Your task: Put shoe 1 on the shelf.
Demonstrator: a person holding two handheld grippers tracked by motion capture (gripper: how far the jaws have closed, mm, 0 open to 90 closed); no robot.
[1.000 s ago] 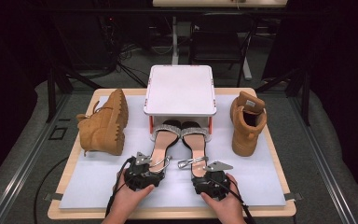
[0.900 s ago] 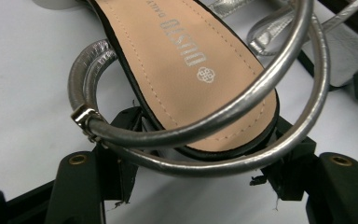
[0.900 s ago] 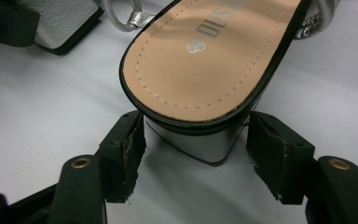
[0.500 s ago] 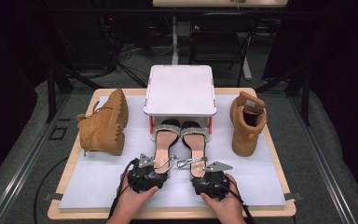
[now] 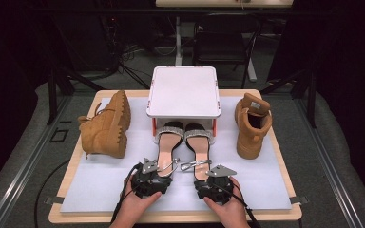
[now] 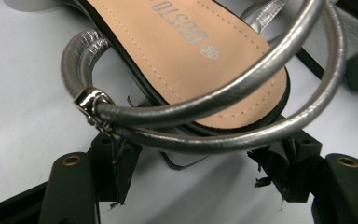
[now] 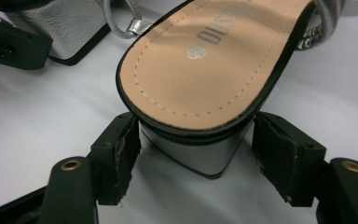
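Both grippers parted, neither clamped: left gripper (image 5: 153,176) with jaws spread either side of the heel of the left sandal (image 5: 167,147), right gripper (image 5: 213,179) with jaws spread either side of the heel of the right sandal (image 5: 199,149), a gap visible between pads and heel on each side.

Sandal toes tucked under a white raised platform (image 5: 183,91) and hidden there. In the left gripper view, the heel block (image 6: 182,156) mostly masked by looping straps. Contact between pads and heel hard to judge.

Silver metallic straps (image 6: 223,100), tubular and glossy, joined at a small metal buckle (image 6: 89,100). Tan stitched insoles (image 7: 205,65) with a printed logo, black-edged. Chunky silver block heel (image 7: 196,154). Black jaw pads (image 7: 123,156) frayed at the edges.

Sandals side by side at the middle of a pale mat (image 5: 95,185) on a wooden table (image 5: 285,156). Long axes running near to far, heels toward the person, toes away. Tan suede boots flanking: one (image 5: 105,127) lying on its side at left, one (image 5: 251,124) upright at right.
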